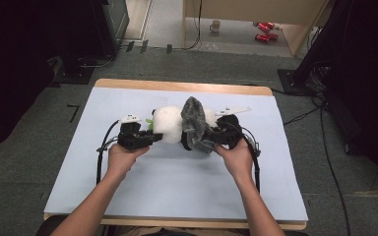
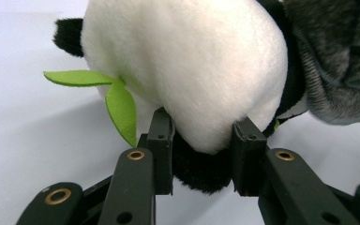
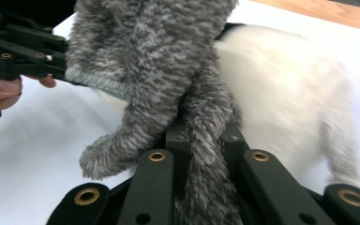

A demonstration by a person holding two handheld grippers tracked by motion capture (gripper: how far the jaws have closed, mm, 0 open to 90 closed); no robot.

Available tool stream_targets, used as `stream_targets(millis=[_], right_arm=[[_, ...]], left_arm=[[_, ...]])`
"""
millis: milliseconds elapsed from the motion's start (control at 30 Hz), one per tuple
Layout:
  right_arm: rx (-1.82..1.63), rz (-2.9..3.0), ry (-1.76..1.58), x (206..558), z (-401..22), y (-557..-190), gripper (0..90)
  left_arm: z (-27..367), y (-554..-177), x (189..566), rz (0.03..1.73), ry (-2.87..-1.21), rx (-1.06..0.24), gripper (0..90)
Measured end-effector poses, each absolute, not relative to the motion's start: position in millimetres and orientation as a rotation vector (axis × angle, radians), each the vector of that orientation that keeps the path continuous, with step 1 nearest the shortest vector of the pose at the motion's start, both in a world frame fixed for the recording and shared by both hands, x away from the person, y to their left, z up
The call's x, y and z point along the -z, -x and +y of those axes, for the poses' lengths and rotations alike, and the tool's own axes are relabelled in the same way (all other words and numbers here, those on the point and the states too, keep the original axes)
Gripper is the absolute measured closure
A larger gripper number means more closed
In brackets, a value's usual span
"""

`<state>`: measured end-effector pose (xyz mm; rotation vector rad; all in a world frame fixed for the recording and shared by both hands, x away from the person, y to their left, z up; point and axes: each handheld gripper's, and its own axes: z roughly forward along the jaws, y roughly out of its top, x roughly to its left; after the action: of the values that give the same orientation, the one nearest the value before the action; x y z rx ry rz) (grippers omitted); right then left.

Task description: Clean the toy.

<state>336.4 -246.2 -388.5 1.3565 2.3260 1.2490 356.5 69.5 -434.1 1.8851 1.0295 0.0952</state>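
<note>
Here the left gripper (image 2: 201, 140) pinches the panda (image 2: 183, 70) by its underside, jaws pressing white and black plush. Right gripper (image 3: 205, 140) is clamped tight on the grey sock (image 3: 159, 70), which drapes over the panda's right end. Panda lies mid-mat (image 1: 177, 182), green leaf (image 2: 117, 105) at its left.

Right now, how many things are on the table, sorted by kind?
Plush panda toys: 1, the panda, white with a green leaf, lying on the table.
Fuzzy grey garments: 1, the grey knit piece draped over the panda.
Grippers: 2, the left gripper clamped on the panda, the right gripper clamped on the grey knit piece.
Total: 4.
</note>
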Motion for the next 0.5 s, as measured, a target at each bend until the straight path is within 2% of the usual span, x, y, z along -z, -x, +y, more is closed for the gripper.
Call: stream_targets(millis=[300,500], right_arm=[[-1.239,2.225,-1.463,384.0,-287.5,-329.3,80.1],[-1.365,2.225,-1.373,357.1,-275.5,-317.6,80.1]], left_arm=[[75.7,-357.5,430.8,1.043,-1.845,-0.025,67.3],[75.6,-348.2,416.5,1.055,-1.831,0.016,67.3]])
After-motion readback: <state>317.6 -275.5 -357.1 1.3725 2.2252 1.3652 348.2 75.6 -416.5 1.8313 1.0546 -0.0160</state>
